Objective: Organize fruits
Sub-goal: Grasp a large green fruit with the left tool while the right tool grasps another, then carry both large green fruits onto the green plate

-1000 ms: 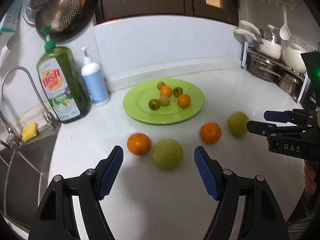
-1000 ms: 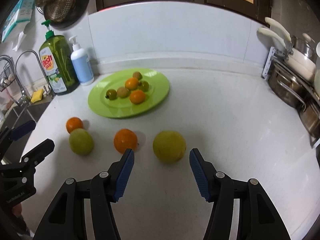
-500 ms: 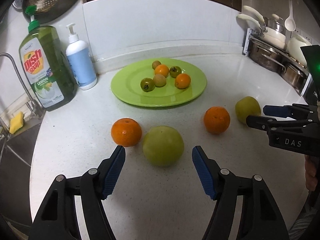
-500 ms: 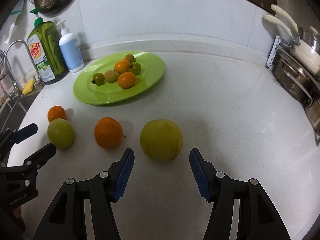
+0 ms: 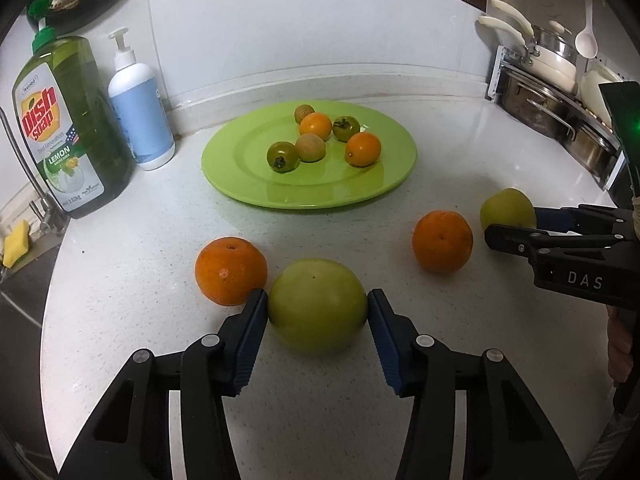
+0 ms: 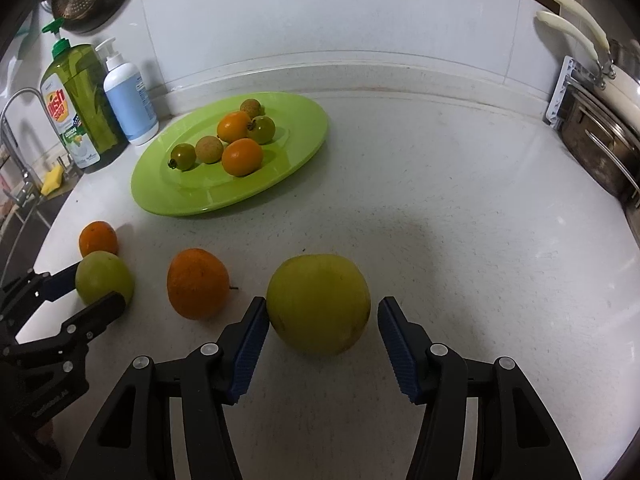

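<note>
The left gripper [image 5: 317, 312] presses both pads against the green apple [image 5: 317, 306]. The right gripper [image 6: 322, 320] stands open around the yellow apple [image 6: 319, 303], its right pad apart.

The left gripper [image 5: 317, 312] has its jaws closed against both sides of a green apple [image 5: 317, 306] that sits on the white counter [image 5: 460, 360]. An orange [image 5: 231, 271] lies just left of the left jaw, touching the apple. Ahead and to the right sits a second orange [image 5: 442, 241]; farther right, the right gripper [image 5: 510, 228] straddles a yellow-green apple [image 5: 507, 209]. Beyond the jaws, a green plate [image 5: 240, 168] carries six small fruits.
</note>
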The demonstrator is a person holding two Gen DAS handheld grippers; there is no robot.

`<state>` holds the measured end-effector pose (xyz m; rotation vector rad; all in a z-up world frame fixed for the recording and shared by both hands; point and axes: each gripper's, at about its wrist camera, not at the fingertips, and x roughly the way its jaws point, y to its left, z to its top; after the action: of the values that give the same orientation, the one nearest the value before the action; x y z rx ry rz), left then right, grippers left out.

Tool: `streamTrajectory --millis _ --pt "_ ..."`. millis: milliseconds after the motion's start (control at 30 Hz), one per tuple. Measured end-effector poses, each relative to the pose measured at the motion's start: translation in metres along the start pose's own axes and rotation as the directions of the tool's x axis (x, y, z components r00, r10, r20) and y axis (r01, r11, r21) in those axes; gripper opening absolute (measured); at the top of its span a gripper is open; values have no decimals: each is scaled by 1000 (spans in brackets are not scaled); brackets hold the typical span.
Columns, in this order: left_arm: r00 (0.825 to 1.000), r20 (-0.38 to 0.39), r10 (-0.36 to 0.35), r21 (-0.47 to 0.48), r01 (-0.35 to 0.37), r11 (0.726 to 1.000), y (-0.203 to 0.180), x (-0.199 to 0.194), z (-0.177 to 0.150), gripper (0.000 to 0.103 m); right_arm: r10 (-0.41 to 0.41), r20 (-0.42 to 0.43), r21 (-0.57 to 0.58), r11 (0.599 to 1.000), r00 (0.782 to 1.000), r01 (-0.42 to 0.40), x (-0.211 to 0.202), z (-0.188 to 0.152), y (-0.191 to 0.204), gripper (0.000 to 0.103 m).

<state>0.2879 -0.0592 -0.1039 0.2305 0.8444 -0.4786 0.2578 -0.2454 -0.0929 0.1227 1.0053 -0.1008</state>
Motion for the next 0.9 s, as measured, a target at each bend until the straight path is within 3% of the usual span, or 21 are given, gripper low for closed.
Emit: streamTrajectory --millis 433,900 --pt "1000 0 -5 -2 5 1000 1 -1 1 50 3 11 -12 1000 1000 -2 0 0 1 51" --pt "998 63 -30 -9 30 1000 -2 -30 11 49 20 70 -10 1000 997 -20 -27 6 4 51"
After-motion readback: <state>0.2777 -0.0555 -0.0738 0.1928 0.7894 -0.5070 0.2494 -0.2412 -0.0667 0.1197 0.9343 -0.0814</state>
